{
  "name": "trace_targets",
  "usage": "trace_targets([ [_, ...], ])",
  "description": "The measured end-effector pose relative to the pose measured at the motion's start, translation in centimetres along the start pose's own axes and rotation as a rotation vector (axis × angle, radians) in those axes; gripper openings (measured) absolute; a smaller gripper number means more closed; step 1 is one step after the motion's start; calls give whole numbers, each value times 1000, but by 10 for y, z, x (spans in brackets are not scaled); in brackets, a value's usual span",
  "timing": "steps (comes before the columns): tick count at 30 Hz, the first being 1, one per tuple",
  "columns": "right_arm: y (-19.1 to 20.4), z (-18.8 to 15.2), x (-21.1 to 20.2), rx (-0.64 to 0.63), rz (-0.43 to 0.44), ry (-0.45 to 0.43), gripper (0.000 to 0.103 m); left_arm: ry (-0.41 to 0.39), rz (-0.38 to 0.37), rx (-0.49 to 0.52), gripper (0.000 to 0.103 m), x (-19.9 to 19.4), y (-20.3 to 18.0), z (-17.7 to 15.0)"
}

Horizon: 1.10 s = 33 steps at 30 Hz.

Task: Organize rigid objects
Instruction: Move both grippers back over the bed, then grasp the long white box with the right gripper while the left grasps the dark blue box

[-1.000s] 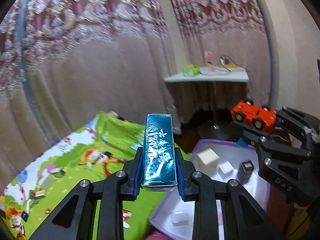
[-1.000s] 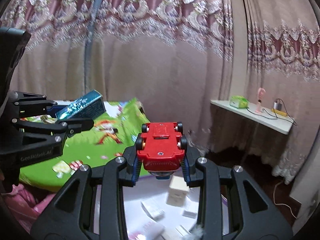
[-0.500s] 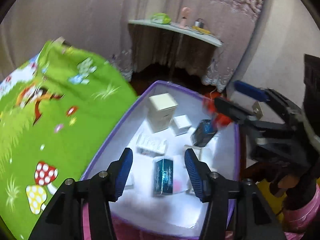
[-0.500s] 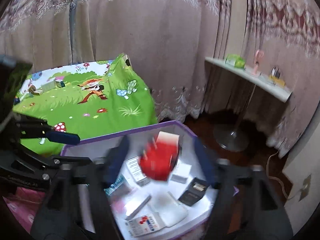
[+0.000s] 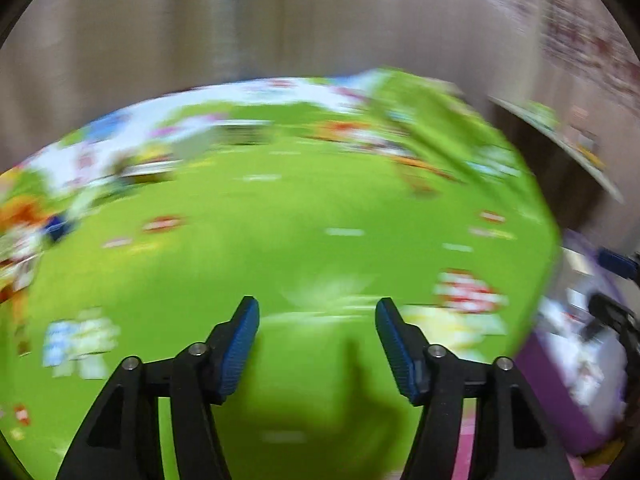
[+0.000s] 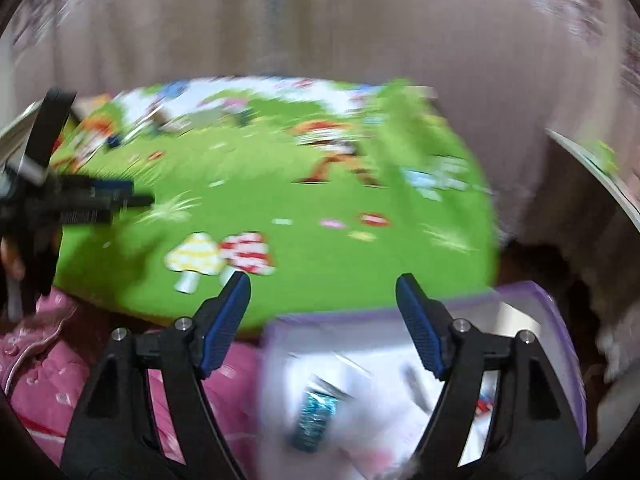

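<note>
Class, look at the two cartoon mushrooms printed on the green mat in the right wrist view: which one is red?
The right-hand mushroom, red with white checks; its neighbour, the left-hand mushroom, is pale yellow.

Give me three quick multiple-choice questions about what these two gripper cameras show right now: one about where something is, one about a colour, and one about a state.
1. Where does the shiny blue packet lie?
A. on the green play mat
B. inside the purple-rimmed box
C. between the right gripper's pads

2. What colour are the pads on the left gripper?
A. blue
B. red
C. yellow

3. How does the right gripper stand?
A. shut on a toy car
B. shut on the blue packet
C. open with nothing between its pads

Answers:
1. B: in the right wrist view the packet rests on the pale floor of the purple-rimmed box, beside the green play mat, not on it.
2. A: both ribbed pads show blue in the left wrist view.
3. C: its jaws, which have just been opening, stand wide apart with only the background between them.
</note>
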State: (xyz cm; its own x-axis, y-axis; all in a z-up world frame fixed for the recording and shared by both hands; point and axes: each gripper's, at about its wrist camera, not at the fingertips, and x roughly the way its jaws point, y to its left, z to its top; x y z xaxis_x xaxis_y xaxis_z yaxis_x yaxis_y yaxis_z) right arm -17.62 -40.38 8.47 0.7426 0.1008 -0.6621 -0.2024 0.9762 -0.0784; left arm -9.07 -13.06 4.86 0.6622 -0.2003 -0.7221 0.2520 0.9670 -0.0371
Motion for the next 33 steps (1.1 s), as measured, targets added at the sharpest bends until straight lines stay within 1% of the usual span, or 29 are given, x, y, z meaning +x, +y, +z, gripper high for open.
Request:
trace_targets([
  [1,14,8,15,-39,35,19,79,-1,52,-33,64,1,24,-1],
  [4,45,32,59,-123,115,51,79,-9,148,-116,64,5,85,-3],
  [5,53,43,77,-149,139,56,79,-12,199,-148,64,7,110,-4],
  [7,68,67,119,-166,187,87,80,-2,253,-190,64,12,143,-5],
  [8,71,76,134,-165,205,98,80,7,278,-219,64,15,162,-7],
  [9,75,89,156,-161,223,105,80,16,289,-238,64,20,172,-8],
  [10,79,103,178,-160,229,111,80,32,296,-258,64,24,183,-9],
  [11,84,117,203,-170,233,128,80,53,284,-294,64,27,194,-12],
  [12,87,130,223,-176,232,141,80,64,262,-331,65,29,199,-13],
  [13,88,143,244,-178,231,155,80,40,246,-364,67,26,205,-14],
  [14,90,156,265,-182,233,170,80,45,248,-377,70,27,206,-15],
  [15,92,169,285,-187,234,187,80,44,257,-375,70,27,205,-14],
  [16,93,182,301,-178,253,183,81,50,276,-363,70,29,202,-14],
  [19,97,217,344,-168,283,194,84,79,312,-318,76,34,193,-10],
  [21,106,235,366,-202,292,197,85,84,290,-311,84,34,192,-10],
  [22,110,244,375,-211,307,201,86,87,275,-309,86,34,192,-9],
  [24,119,256,389,-237,330,198,86,92,273,-305,88,38,194,-10],
  [25,122,258,392,-245,340,195,84,98,281,-300,88,39,193,-9],
  [27,127,259,391,-264,366,176,49,100,284,-305,90,41,194,-9],
  [28,128,258,385,-259,369,177,29,102,285,-308,91,41,194,-9],
  [30,132,250,374,-254,361,193,29,108,285,-311,95,42,195,-8],
  [33,142,212,329,-322,326,174,28,136,272,-286,103,49,197,-3],
])
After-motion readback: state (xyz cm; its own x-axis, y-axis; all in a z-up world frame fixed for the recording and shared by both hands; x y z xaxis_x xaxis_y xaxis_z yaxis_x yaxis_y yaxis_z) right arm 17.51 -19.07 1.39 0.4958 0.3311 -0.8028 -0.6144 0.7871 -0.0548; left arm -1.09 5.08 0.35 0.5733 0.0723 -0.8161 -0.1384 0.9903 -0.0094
